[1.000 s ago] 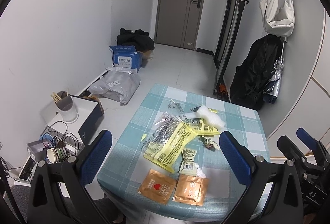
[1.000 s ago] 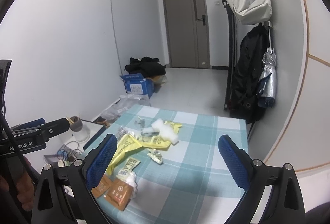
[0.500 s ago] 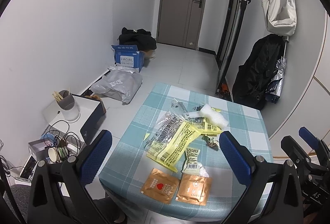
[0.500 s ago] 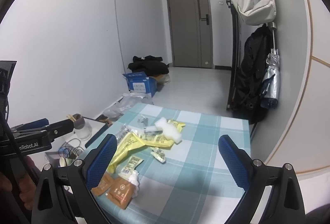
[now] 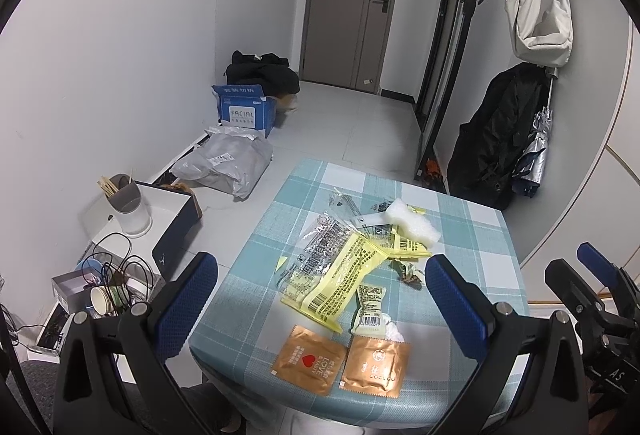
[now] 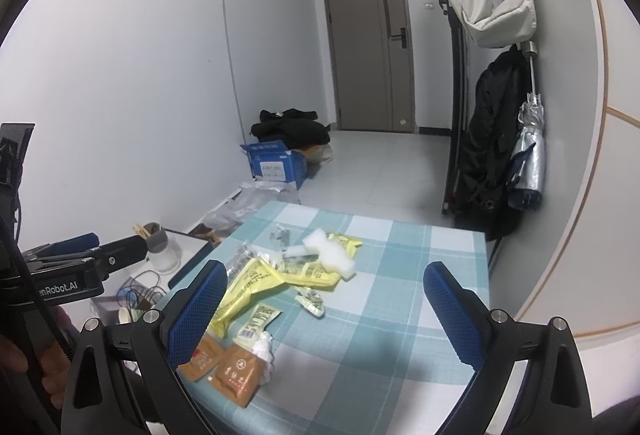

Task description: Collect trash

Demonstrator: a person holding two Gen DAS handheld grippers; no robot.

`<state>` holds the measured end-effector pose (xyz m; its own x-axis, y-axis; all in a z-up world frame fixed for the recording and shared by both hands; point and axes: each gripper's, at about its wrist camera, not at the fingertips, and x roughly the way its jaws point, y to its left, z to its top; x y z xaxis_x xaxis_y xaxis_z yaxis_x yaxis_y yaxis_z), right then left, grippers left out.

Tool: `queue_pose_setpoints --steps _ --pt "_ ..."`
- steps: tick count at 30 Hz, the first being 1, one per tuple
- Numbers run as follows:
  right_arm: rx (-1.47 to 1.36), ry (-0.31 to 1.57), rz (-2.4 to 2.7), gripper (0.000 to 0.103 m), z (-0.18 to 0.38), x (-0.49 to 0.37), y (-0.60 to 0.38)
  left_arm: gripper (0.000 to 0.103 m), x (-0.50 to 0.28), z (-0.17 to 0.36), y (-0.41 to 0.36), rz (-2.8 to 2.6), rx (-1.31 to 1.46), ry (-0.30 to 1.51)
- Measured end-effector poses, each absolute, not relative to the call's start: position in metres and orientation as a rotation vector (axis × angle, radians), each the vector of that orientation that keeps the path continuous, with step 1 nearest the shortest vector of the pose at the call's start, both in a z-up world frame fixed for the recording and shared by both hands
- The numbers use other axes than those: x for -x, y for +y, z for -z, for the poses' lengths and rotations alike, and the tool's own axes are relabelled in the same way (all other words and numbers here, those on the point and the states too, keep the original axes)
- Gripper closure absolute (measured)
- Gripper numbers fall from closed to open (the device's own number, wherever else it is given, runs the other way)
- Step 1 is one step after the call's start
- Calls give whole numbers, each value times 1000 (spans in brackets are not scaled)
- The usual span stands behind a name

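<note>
Both grippers, left (image 5: 320, 299) and right (image 6: 326, 299), have edged nearer the table (image 5: 472, 235), jaws wide, empty.

Two elevated views, shared table (image 5: 256, 267)

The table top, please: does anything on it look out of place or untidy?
Yes. Trash litters the checked table: overlapping yellow wrappers, a white foam piece on top, and two brown sachets by the near edge.

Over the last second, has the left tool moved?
Yes. In the left wrist view the left tool sits nearer the checked table: the brown sachets now lie between its fingers, and the table looks larger.
</note>
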<state>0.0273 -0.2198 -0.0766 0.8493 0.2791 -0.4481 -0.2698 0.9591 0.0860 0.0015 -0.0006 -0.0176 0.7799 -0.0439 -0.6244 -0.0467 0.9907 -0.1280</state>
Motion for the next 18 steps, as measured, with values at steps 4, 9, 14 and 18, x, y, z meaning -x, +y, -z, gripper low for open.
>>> queue_pose_setpoints --steps 4,9,14,18 --pt "-28 476 -294 4 77 -29 -219 1 -5 20 1 14 150 693" --pt "-48 483 -322 4 80 -33 -218 1 -10 25 2 27 142 715" --pt "-53 497 -333 4 85 -39 -215 1 -19 40 8 67 152 793" --pt "-55 513 -348 4 90 -45 -213 1 -27 62 17 100 156 887"
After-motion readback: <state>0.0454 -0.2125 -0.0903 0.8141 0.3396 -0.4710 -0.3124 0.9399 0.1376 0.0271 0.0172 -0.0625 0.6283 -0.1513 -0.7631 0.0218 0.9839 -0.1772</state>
